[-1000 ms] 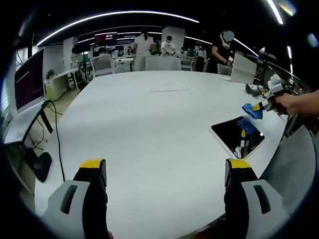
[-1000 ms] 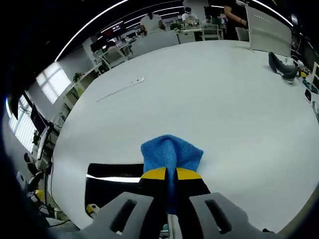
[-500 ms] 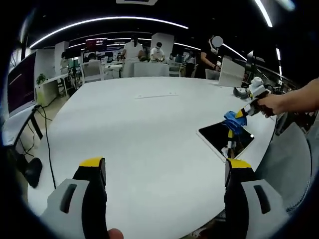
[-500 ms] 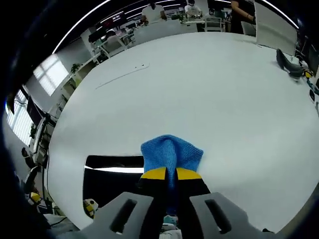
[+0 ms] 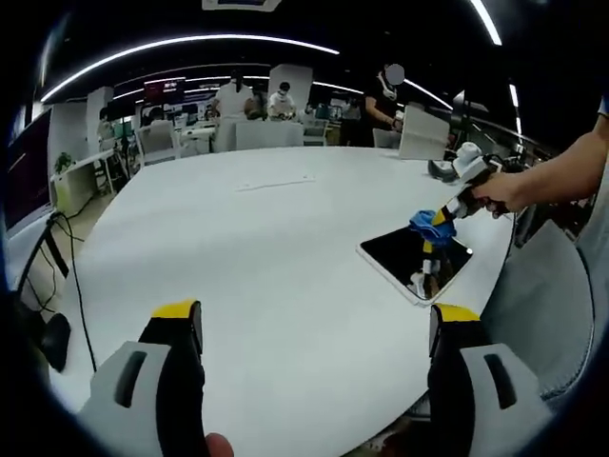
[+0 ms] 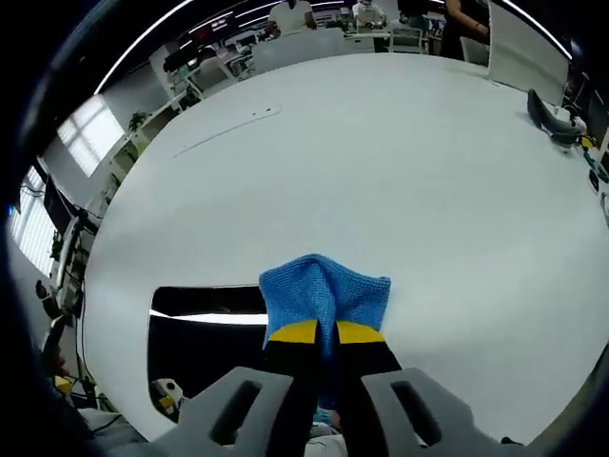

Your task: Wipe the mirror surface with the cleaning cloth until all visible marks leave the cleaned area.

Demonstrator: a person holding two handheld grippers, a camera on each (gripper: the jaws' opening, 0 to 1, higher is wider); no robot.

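A flat rectangular mirror (image 5: 411, 262) with a white rim lies on the white table (image 5: 257, 248) near its right edge; its dark glass (image 6: 195, 343) reflects ceiling lights. My right gripper (image 6: 317, 333) is shut on a blue cleaning cloth (image 6: 324, 295), whose bunched end sticks out past the jaw tips over the mirror's right part. In the left gripper view a person's hand holds that right gripper (image 5: 440, 217) with the cloth (image 5: 422, 221) just above the mirror's far side. My left gripper (image 5: 314, 328) stands open low over the table's near part, holding nothing.
A thin white strip (image 5: 276, 182) lies mid-table. A dark object (image 6: 550, 122) sits at the table's far right beside a white panel (image 5: 422, 134). Several people (image 5: 276, 95) and desks stand beyond the table; a cable (image 5: 67, 267) hangs off its left.
The right gripper with the cloth has come down closer over the mirror. The left gripper view has swung, so the mirror sits nearer its centre.
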